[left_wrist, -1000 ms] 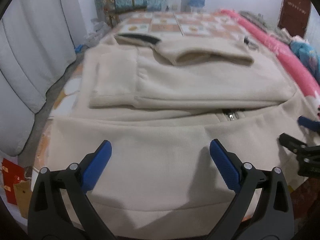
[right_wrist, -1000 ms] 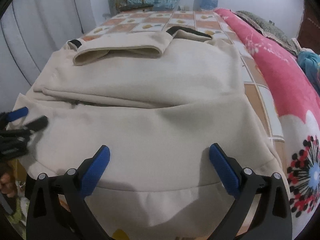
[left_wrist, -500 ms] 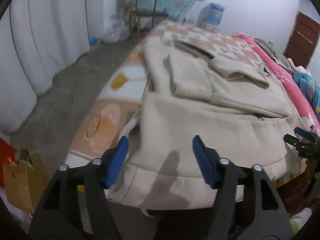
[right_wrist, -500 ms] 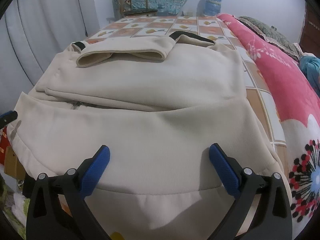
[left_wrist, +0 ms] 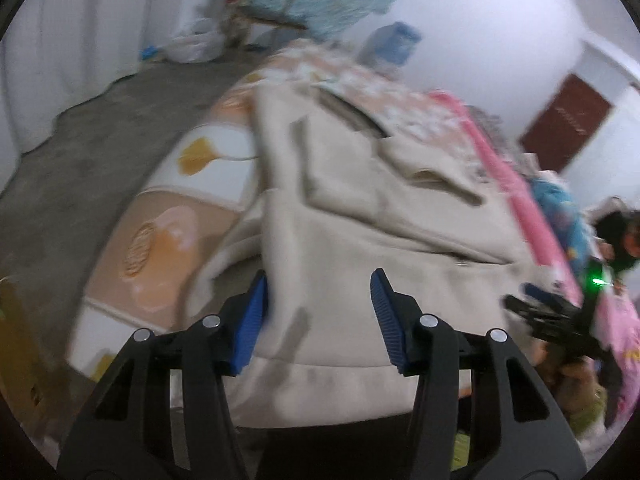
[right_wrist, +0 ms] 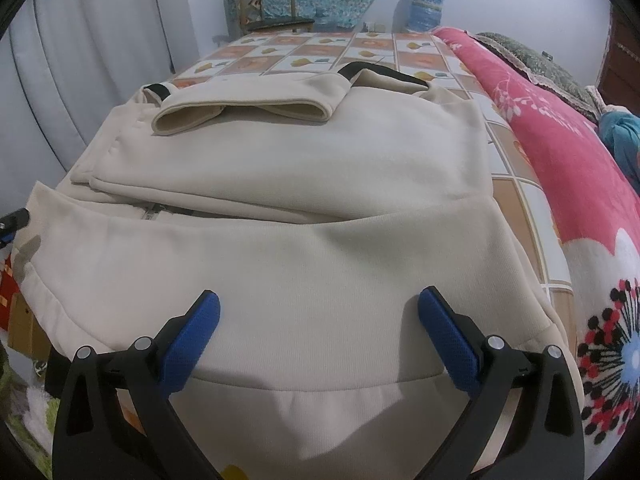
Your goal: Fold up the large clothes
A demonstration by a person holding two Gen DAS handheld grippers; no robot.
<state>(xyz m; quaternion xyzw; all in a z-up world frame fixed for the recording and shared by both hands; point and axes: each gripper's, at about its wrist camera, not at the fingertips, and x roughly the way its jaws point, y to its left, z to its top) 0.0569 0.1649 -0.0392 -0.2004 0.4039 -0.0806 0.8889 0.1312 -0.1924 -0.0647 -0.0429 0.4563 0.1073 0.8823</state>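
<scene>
A large cream zip jacket [right_wrist: 300,184] lies on the bed with its sleeves folded across the chest and its hem at the near edge. In the left wrist view, which is blurred and tilted, my left gripper [left_wrist: 318,280] sits over the jacket's [left_wrist: 380,240] near left hem corner. Its jaws are closing with the cloth between them, and the blue pads do not visibly press it. My right gripper [right_wrist: 320,298] hovers wide open over the right half of the hem, holding nothing. It also shows at the right as my right gripper [left_wrist: 536,312].
A checked sheet [right_wrist: 320,52] covers the bed, and a pink flowered quilt [right_wrist: 560,152] runs along its right side. A wooden chair [right_wrist: 272,4] and a water bottle [right_wrist: 426,8] stand beyond. Grey floor [left_wrist: 80,168] and a cardboard box [right_wrist: 24,328] lie to the left.
My left gripper has swung out to the hem's left corner and rolled, and its jaws have narrowed from wide to about half. The right gripper has stayed put.
</scene>
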